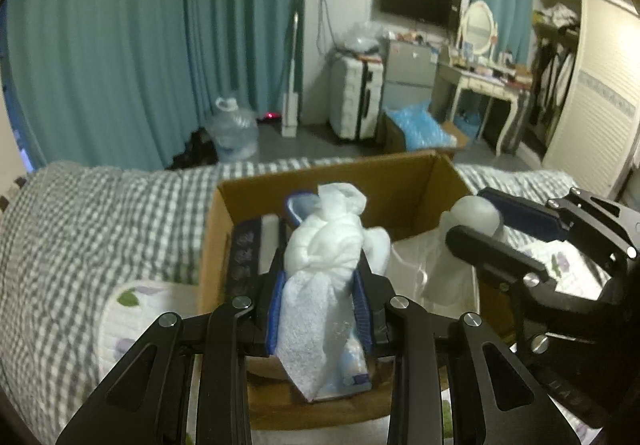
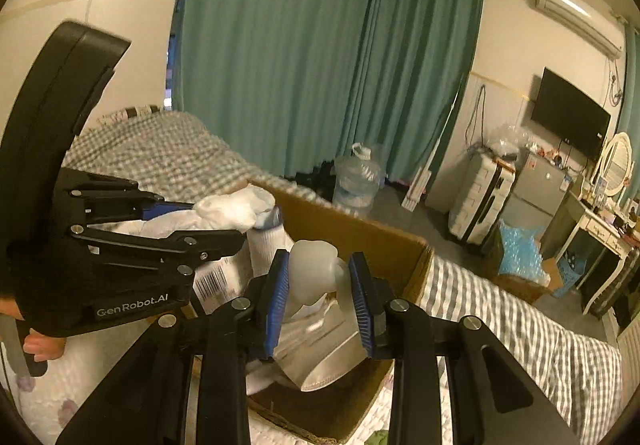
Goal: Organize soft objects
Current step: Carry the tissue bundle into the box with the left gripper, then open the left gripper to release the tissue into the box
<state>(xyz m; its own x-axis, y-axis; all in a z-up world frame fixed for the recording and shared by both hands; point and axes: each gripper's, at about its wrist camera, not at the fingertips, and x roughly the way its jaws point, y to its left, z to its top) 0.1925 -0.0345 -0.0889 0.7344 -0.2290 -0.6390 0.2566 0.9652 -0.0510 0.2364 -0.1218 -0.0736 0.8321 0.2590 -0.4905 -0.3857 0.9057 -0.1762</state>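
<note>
My left gripper [image 1: 320, 285] is shut on a white knotted foam-wrap bundle [image 1: 326, 245], which sticks up between the blue pads above an open cardboard box [image 1: 400, 185] on the bed. In the right wrist view the left gripper [image 2: 236, 223] comes in from the left, carrying the same bundle [image 2: 236, 207] over the box [image 2: 360, 233]. My right gripper [image 2: 320, 285] is shut on a cloudy clear plastic bag [image 2: 316, 265] that hangs into the box. From the left wrist view, the right gripper [image 1: 486, 223] and its bag [image 1: 476, 211] sit at the box's right side.
The box holds a dark blue pack [image 1: 244, 245] and a barcoded package [image 2: 218, 281]. It rests on a grey checked bedspread [image 1: 100, 225] beside a flowered white quilt [image 1: 132, 309]. Beyond the bed are a water jug [image 1: 234, 133], a suitcase [image 1: 354, 97] and teal curtains [image 1: 140, 45].
</note>
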